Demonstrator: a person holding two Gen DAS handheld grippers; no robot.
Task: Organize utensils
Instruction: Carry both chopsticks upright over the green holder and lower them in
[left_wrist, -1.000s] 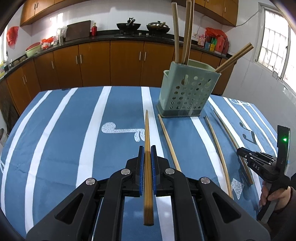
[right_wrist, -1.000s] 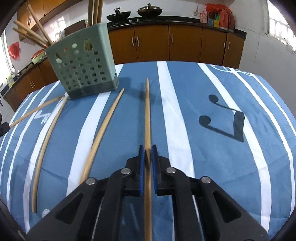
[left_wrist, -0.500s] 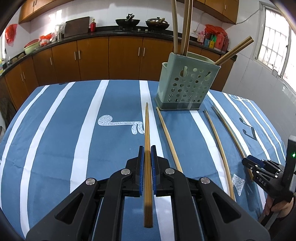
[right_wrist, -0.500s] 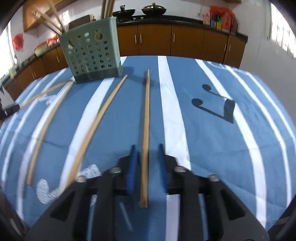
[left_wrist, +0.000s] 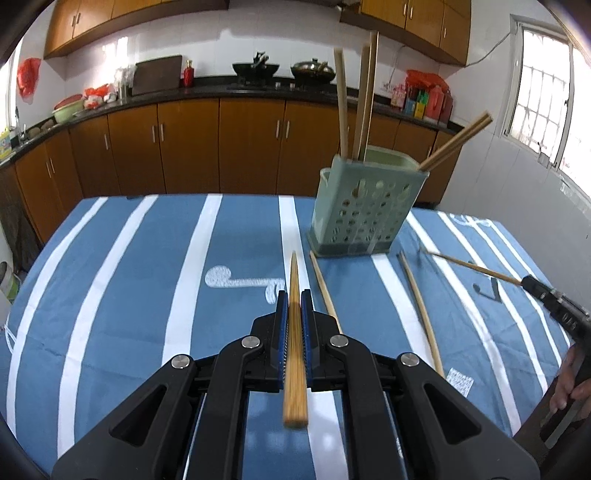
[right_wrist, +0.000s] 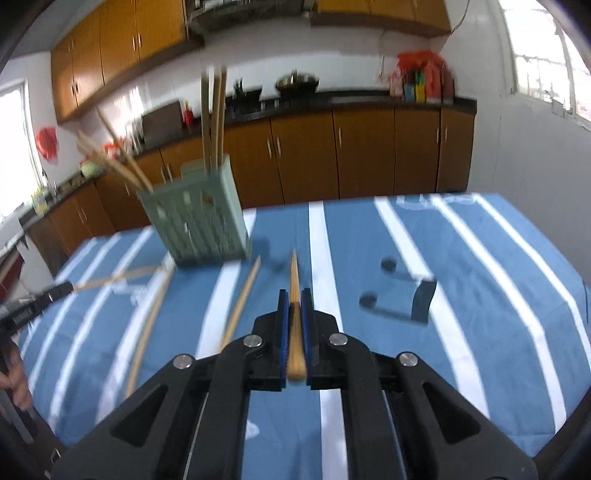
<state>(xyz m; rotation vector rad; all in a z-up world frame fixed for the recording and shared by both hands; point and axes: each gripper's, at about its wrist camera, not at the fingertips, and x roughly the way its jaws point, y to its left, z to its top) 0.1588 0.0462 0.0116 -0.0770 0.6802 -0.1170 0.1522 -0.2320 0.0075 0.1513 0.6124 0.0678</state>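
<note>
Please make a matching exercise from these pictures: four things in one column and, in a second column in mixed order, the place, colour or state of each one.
Things:
1. green holder
2. left gripper
3. loose chopstick
4. tablecloth

States:
A. lies flat on the table
B. blue with white stripes
C. shut on the held chopstick
D. stands upright, with standing chopsticks in it

Pairs: 1-D, 2-C, 3-A, 4-B
</note>
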